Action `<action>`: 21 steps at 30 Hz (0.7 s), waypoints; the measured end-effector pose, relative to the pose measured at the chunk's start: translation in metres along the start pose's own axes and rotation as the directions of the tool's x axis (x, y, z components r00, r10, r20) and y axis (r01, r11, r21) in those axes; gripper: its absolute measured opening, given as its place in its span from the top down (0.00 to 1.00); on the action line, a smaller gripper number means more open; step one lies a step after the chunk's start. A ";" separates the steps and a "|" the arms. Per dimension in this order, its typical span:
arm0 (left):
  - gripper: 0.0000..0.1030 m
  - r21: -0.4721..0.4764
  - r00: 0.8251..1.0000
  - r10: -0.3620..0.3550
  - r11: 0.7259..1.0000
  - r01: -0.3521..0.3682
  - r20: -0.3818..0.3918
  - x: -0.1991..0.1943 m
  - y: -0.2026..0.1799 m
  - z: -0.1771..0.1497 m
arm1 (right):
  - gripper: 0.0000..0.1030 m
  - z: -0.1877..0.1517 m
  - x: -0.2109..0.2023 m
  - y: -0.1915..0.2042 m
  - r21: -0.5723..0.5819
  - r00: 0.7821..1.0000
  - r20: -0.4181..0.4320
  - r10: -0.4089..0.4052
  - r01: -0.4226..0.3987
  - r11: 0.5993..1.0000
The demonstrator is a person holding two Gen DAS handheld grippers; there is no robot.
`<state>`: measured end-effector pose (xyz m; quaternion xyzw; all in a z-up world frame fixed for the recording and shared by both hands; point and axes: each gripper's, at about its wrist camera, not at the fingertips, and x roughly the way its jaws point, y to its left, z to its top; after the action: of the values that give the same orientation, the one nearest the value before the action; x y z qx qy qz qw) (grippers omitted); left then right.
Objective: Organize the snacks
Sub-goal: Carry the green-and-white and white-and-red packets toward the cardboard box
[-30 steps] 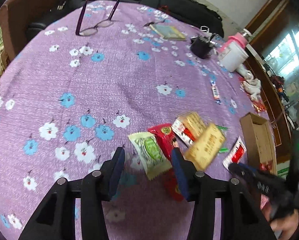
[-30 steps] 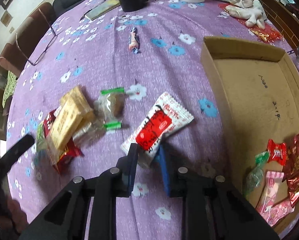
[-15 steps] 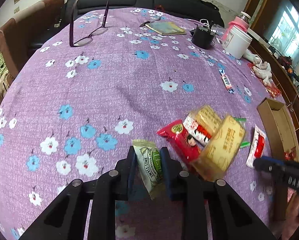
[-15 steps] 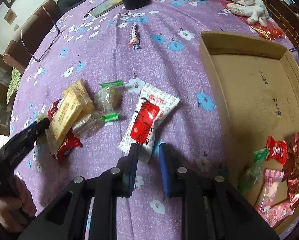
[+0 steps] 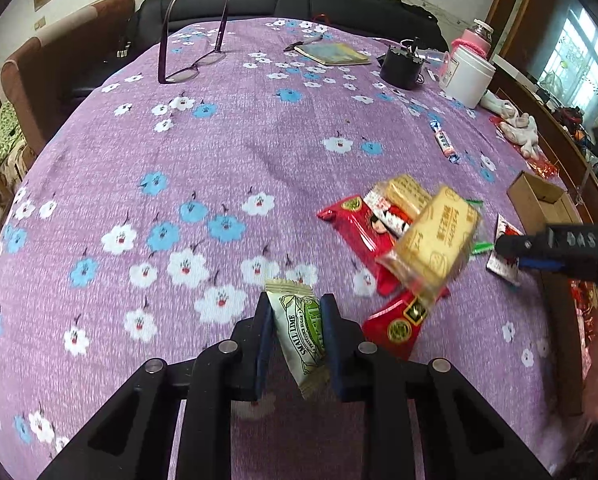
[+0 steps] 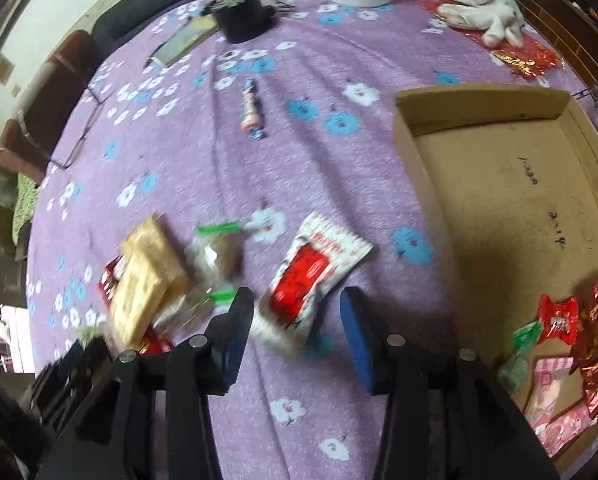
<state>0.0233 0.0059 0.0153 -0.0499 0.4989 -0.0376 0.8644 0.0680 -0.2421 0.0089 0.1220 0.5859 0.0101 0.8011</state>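
My left gripper (image 5: 295, 308) is shut on a green and white snack packet (image 5: 301, 330) and holds it over the purple flowered tablecloth (image 5: 219, 152). To its right lies a pile of snacks: yellow biscuit packs (image 5: 435, 236) on red packets (image 5: 359, 228). My right gripper (image 6: 297, 300) is open, its jaws on either side of a red and white snack packet (image 6: 309, 276) lying on the cloth. The pile also shows at the left in the right wrist view (image 6: 147, 280). A cardboard box (image 6: 455, 132) with several wrapped candies (image 6: 559, 340) stands at the right.
Glasses (image 5: 191, 60), a notebook (image 5: 331, 54), a black pot (image 5: 401, 66), a white jar (image 5: 467, 76) and white gloves (image 6: 475, 12) lie at the far side. A wrapped candy roll (image 6: 253, 110) lies mid-table. Chairs (image 5: 51, 76) stand beyond the edge.
My left gripper closed on the green packet and lifted it. My right gripper, shut on the red and white packet before, has opened, and the packet lies on the cloth.
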 end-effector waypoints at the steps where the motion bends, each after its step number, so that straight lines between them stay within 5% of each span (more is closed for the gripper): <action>1: 0.77 -0.002 1.000 0.000 1.000 0.000 0.001 -0.001 0.000 -0.002 | 0.62 0.002 0.000 0.001 -0.004 1.000 0.004 -0.006 0.006 1.000; 2: 0.77 -0.003 1.000 -0.001 1.000 0.001 0.001 -0.002 0.000 -0.003 | 0.73 0.004 0.001 0.003 -0.019 1.000 0.009 -0.012 0.012 1.000; 5: 0.77 -0.010 1.000 -0.007 1.000 0.007 -0.001 -0.005 0.002 -0.008 | 0.82 0.005 0.002 0.008 -0.072 1.000 0.009 -0.024 0.024 0.997; 12: 0.77 -0.018 1.000 -0.027 0.999 0.027 -0.013 -0.018 0.000 -0.031 | 0.82 -0.038 -0.018 0.014 -0.191 0.996 -0.021 0.084 -0.086 0.978; 15: 0.77 -0.007 0.999 -0.042 0.999 0.041 -0.027 -0.024 -0.007 -0.042 | 0.82 -0.071 -0.027 0.016 -0.266 0.982 -0.096 0.163 -0.183 0.947; 21: 0.77 0.039 0.998 -0.051 0.998 0.052 -0.039 -0.034 -0.022 -0.062 | 0.81 -0.116 -0.023 0.017 -0.395 0.967 -0.203 0.151 -0.222 0.891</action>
<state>-0.0480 -0.0155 0.0159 -0.0449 0.5129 -0.0706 0.8544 -0.0462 -0.2076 0.0006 0.0038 0.6207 0.2216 0.7520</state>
